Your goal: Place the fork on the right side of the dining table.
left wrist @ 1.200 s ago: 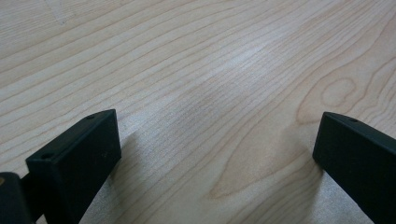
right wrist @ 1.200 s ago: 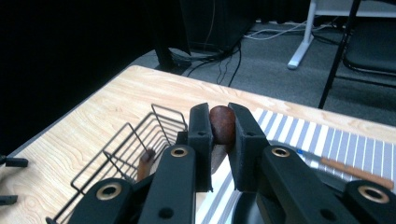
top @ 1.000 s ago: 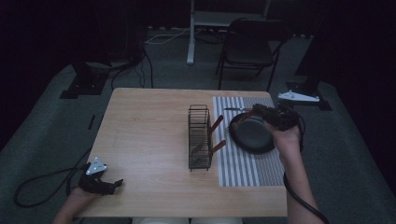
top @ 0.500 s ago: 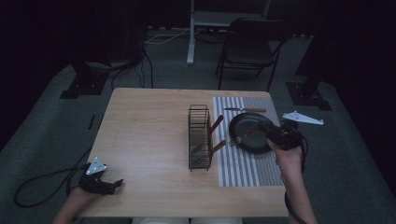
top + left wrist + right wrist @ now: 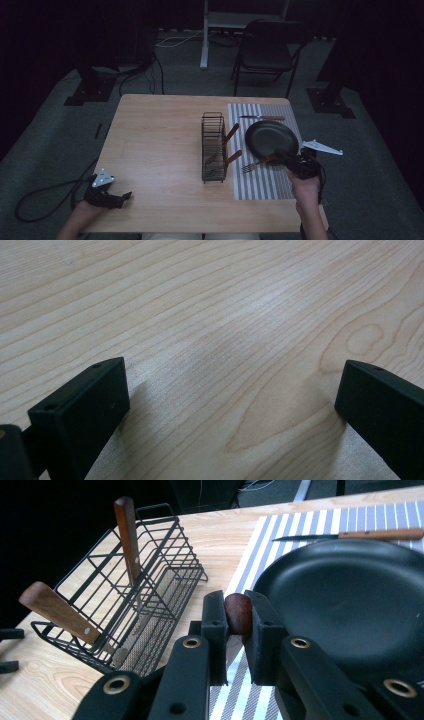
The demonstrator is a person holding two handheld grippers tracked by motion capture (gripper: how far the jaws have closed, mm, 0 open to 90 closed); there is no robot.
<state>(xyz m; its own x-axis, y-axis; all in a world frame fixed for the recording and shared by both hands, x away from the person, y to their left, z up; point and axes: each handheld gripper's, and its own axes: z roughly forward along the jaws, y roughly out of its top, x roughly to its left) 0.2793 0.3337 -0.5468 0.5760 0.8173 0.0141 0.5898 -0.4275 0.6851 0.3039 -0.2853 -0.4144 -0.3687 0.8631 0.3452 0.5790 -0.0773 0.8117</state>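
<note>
A: The right tongs [image 5: 235, 630] are clamped on the rounded end of a fork's wooden handle [image 5: 238, 612]; the fork [image 5: 256, 163] lies on the striped mat ahead of them.

B: Such a shallow grip could let it swivel and strike the black pan [image 5: 345, 600] alongside.

A: The left tongs [image 5: 230, 405] are spread wide over bare surface [image 5: 215, 315].

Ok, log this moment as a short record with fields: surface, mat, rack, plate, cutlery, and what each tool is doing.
surface: wooden table
mat: striped mat on the table's right side
rack: black wire rack at the mat's left edge, two wooden-handled utensils standing in it
plate: black plate on the mat
knife: knife on the mat beyond the plate
fork: fork, wooden handle clamped in the right tool
right tool: right tool shut on the fork handle beside the plate
left tool: left tool open, low over bare table
</note>
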